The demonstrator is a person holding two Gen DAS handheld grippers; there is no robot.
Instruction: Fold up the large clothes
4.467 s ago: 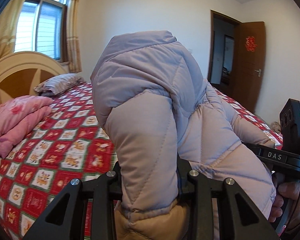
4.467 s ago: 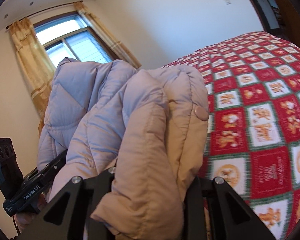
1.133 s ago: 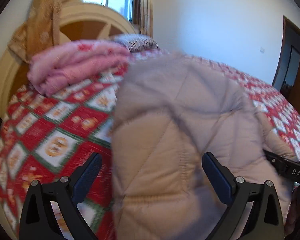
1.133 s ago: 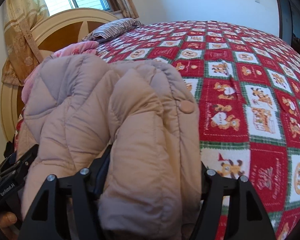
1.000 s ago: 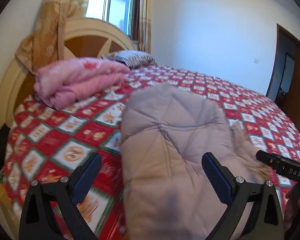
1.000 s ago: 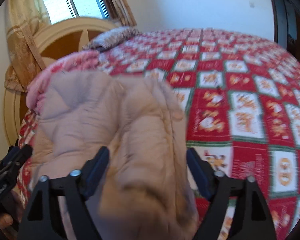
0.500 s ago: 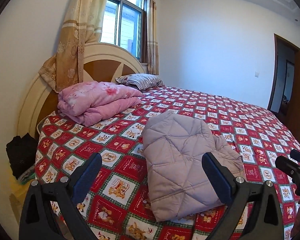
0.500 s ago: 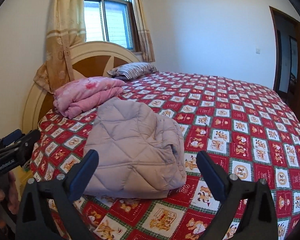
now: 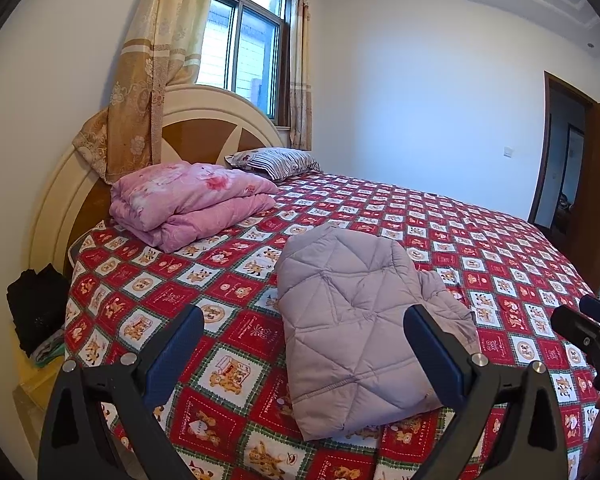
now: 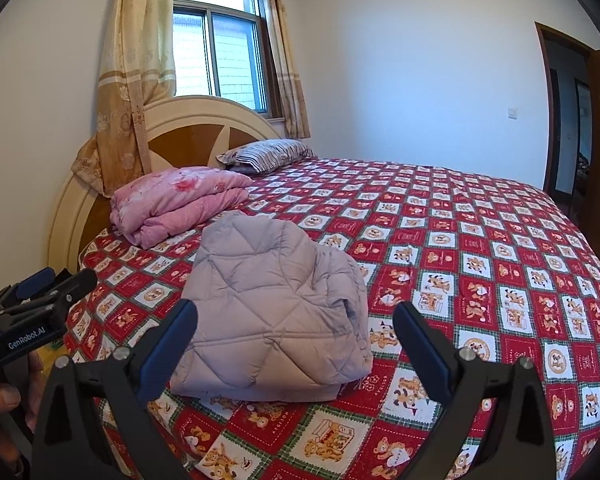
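- Jacket (image 9: 364, 320) (image 10: 272, 312), quilted and pale lilac-grey, lies folded into a compact bundle on the bedspread (image 9: 500, 248) (image 10: 480, 240), near the bed's front edge at about 6 o'clock of the mattress.
- Its folded edge faces the cameras; in the right wrist view a snap button shows at the bundle's lower right corner.
- Left gripper (image 9: 304, 344) is released, jaws spread wide with nothing between the blue pads; the jacket sits beyond them, apart from both fingers.
- Right gripper (image 10: 296, 336) has just been opening and now stands spread wide, nothing clamped; the jacket lies past its fingertips, untouched.
- Each tool shows in the other's view: the right one at 3 o'clock of the left wrist view, the left one at 9 o'clock of the right wrist view, with a hand (image 10: 0, 408) below it.
- Pink quilt (image 9: 188, 204) (image 10: 176, 204), folded, rests at about 10 o'clock from the jacket, near the headboard (image 9: 204, 120) (image 10: 196, 128).
- Striped pillow (image 9: 276, 162) (image 10: 264, 154) lies beyond the quilt, at about 12 o'clock from the jacket.
- Window (image 9: 244, 60) (image 10: 216, 52) with patterned curtains stands above the headboard; one curtain drapes over the headboard's rim.
- Dark doorway (image 9: 560, 160) (image 10: 564, 116) opens at 3 o'clock.
- Dark bundle (image 9: 36, 304) sits on the floor at 9 o'clock in the left wrist view, beside the bed.
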